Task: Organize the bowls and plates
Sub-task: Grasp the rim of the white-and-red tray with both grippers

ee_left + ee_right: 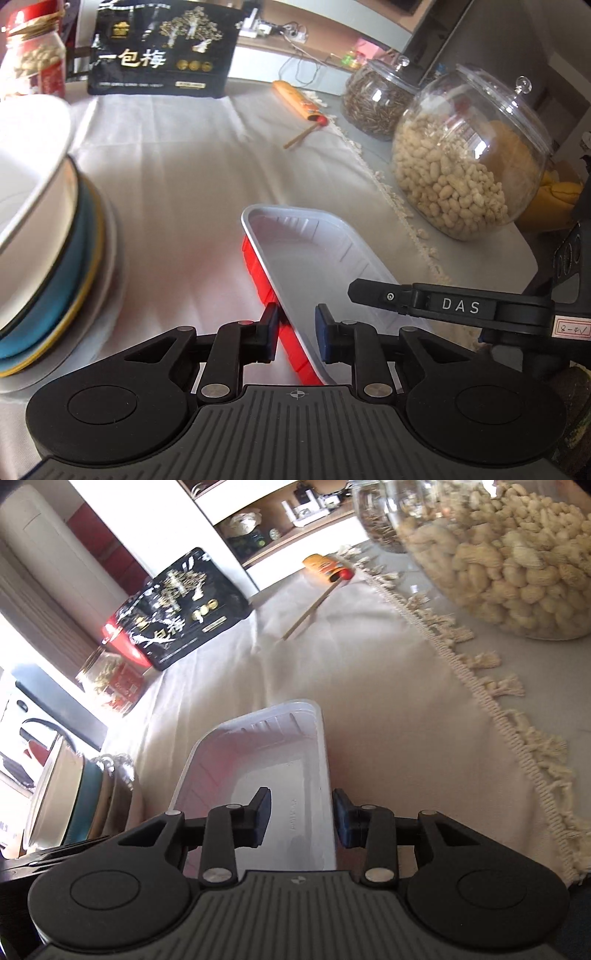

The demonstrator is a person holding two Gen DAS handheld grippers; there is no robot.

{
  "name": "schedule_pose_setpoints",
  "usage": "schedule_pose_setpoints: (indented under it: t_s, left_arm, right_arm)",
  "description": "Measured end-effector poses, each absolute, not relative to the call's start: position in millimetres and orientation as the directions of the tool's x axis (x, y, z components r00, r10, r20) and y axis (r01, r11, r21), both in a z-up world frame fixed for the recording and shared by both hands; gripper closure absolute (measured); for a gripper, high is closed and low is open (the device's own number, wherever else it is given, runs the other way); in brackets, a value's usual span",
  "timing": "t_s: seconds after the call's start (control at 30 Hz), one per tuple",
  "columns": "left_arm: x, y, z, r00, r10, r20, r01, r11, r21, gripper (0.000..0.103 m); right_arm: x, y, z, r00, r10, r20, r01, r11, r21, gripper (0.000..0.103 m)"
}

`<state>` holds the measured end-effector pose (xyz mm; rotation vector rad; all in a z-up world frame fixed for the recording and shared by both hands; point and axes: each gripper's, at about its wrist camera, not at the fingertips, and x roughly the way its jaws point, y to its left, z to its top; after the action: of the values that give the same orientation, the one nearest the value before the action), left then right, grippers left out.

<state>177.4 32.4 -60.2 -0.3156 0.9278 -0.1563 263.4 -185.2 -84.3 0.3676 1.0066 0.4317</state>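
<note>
Left gripper & right gripper fingers both pinch the red tray, one long rim each, beside stacked bowls.

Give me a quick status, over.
Left hand-held gripper clamped on the red tray's near wall; right hand-held gripper straddles its opposite wall. Stacked bowls and plates alongside. Peanut jar close by.

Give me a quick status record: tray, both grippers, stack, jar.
tray: red outside, white inside, empty
left gripper: fingers straddle one long wall; grip unclear
right gripper: fingers straddle the opposite long wall; grip unclear
stack: white bowl on blue dishes, left of tray, apart
peanut jar: right of tray, lidded
</note>
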Motion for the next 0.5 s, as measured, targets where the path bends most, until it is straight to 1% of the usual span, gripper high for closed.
schedule_pose_setpoints:
  t_s: [0.07,0.2,0.27,0.5]
  left_arm:
    - [167.5,45.9,-65.7,0.574,-0.234,-0.785,-0.054,0.945,-0.321,0.079]
    - [169.5,64.1,-83.6,0.553,-0.230,-0.801,-0.127,0.927,-0.353,0.079]
    - [176.5,63.6,-91.0,0.546,-0.234,-0.804,-0.135,0.923,-0.360,0.077]
    - [195.9,53.1,-97.9,0.561,-0.204,-0.803,-0.132,0.935,-0.330,0.074]
  right_arm:
    - [254.4,-165.9,-86.0,0.433,0.541,-0.721,-0.234,0.840,0.489,0.066]
    - [245.0,-144.7,-95.9,0.390,0.571,-0.723,-0.294,0.821,0.490,0.066]
    - [246.7,-141.7,-101.6,0.381,0.559,-0.736,-0.294,0.828,0.477,0.067]
    - [249.9,-147.0,-103.6,0.442,0.535,-0.720,-0.284,0.845,0.454,0.067]
